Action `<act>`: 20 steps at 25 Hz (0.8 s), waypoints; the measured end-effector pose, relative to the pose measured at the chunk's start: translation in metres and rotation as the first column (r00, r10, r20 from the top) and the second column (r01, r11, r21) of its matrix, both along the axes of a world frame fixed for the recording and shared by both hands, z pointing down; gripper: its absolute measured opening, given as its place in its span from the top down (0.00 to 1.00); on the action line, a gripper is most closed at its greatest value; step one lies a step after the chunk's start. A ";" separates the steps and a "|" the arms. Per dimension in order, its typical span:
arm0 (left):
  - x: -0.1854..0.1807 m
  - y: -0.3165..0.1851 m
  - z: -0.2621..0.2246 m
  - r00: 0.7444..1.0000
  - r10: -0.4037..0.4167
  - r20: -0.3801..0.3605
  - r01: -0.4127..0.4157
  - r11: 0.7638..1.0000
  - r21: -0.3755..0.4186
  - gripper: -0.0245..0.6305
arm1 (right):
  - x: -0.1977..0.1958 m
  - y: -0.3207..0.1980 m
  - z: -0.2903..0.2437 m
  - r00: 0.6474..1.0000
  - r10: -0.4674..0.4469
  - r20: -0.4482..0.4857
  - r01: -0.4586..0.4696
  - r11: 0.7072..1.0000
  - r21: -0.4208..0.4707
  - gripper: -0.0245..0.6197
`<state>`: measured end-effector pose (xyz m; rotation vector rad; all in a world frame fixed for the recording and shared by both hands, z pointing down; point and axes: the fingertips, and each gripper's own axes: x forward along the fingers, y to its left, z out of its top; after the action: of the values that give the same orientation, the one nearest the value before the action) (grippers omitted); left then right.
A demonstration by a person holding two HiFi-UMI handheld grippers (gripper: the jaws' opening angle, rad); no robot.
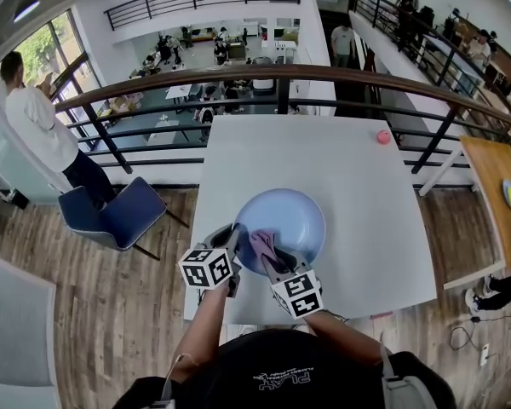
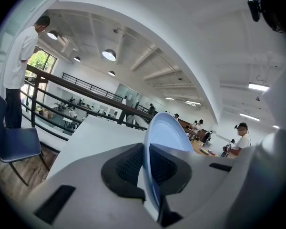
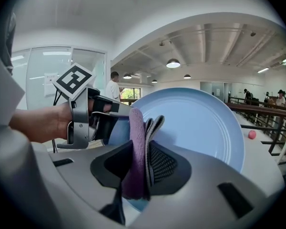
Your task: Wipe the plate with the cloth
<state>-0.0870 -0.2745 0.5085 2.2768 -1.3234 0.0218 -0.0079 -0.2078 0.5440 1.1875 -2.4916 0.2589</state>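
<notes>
Plate point(image 1: 296, 216) is pale blue and sits at the near edge of the table point(image 1: 264, 156), a little left of its middle, just in front of me. My left gripper point(image 1: 235, 244) is closed narrow on the left rim, and in the left gripper view the rim passes edge-on between the two pads. My right gripper point(image 1: 278, 261) is clamped on the folded purple cloth point(image 1: 262, 244), whose free end stands out of the jaws at the near-left part of the plate. I cannot tell if it already touches.

I judge the plate to be stiff, smooth and rather slippery, and maybe breakable. A pinch on the thin rim is a small hold, so a hard push could swing the plate or make it slip. The cloth is soft and light and bends easily. It is best held at the fold, as now, with gentle pressure near the held rim.
</notes>
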 end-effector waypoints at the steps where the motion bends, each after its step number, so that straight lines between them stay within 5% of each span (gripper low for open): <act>1: 0.000 0.000 0.000 1.000 -0.002 -0.003 0.002 1.000 0.000 0.92 | 0.003 -0.001 0.000 1.000 0.001 -0.004 -0.001 1.000 0.004 0.81; 20: 0.003 0.000 -0.010 1.000 -0.008 -0.023 0.009 1.000 0.009 0.91 | 0.089 -0.037 -0.005 0.974 0.198 -0.114 -0.190 0.979 0.076 0.80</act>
<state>-0.0839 -0.2743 0.4982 2.2725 -1.3242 -0.0133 0.0810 -0.2446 0.5386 1.4319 -2.2976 0.1526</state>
